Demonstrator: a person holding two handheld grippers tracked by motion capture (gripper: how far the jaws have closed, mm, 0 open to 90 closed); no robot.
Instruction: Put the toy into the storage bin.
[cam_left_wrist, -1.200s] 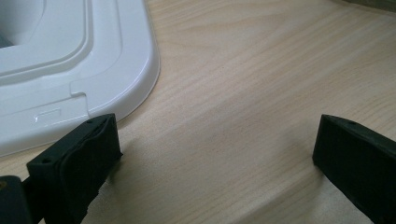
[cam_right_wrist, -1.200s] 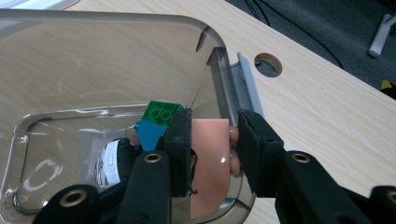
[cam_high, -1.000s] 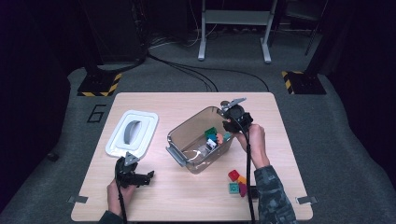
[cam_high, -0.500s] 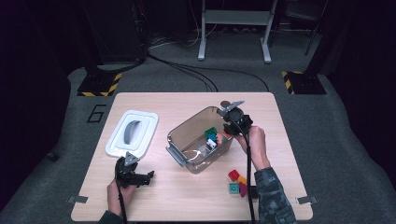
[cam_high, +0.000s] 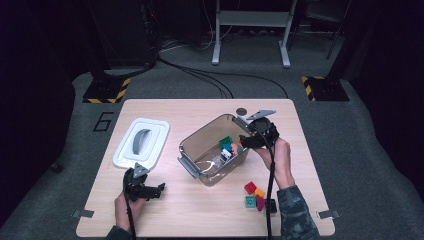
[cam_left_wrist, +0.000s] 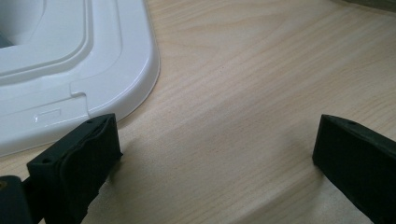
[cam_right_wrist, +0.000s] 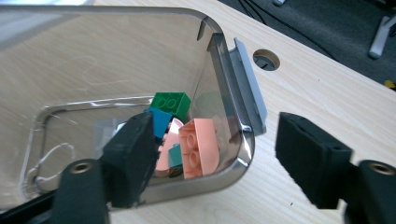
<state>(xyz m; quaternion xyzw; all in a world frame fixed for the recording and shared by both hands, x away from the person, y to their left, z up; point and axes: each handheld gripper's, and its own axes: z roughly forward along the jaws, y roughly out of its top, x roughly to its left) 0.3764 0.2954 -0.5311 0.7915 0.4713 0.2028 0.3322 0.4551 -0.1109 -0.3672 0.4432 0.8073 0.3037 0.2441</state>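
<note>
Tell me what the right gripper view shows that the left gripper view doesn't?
Right gripper view alone: a clear plastic bin holding a green toy brick, a blue one and a peach-pink one, plus a round hole in the tabletop, with the right gripper open at the bin's rim. Left gripper view alone: a white plastic lid beside the open left gripper. Shared: the pale wooden table and black fingers.

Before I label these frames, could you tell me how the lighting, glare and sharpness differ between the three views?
High view: table lit, surroundings nearly black, detail soft. Left gripper view: even light, soft shadows under the jaws of the left gripper, white lid bright. Right gripper view: glare streaks on the clear bin, bricks sharp, near jaws slightly blurred.
</note>
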